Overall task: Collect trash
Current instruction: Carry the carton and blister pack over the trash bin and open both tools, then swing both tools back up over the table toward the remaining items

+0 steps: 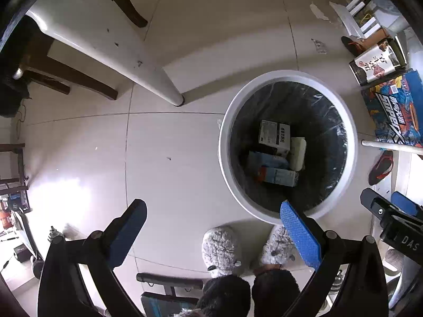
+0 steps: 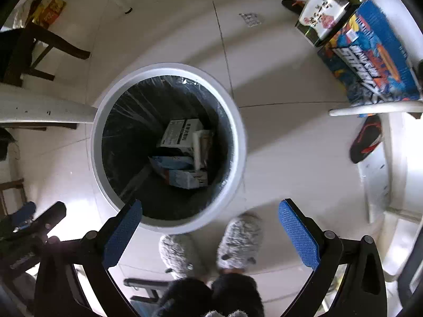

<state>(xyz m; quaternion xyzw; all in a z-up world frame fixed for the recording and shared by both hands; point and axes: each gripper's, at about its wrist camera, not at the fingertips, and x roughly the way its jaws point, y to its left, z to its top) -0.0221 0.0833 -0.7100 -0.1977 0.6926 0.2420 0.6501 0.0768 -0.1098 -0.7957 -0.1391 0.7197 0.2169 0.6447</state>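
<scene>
A round white trash bin [image 1: 353,132] with a black liner stands on the tiled floor; it also shows in the right wrist view [image 2: 239,137]. Several cartons lie at its bottom, among them a white box [image 1: 273,137] [image 2: 179,133] and blue cartons [image 1: 277,175] [image 2: 182,175]. My left gripper [image 1: 212,233] is open and empty, above the floor just left of the bin. My right gripper [image 2: 208,233] is open and empty, over the bin's near rim. The right gripper also shows at the right edge of the left wrist view [image 1: 391,208].
The person's grey fluffy slippers [image 1: 222,248] [image 2: 238,240] stand close by the bin. A white table leg [image 1: 169,89] is left of the bin. Colourful boxes [image 1: 396,113] [image 2: 370,55], a red-black shoe [image 2: 366,138] and paper scraps [image 1: 318,10] lie on the floor. Dark chair legs [image 1: 124,0] stand beyond.
</scene>
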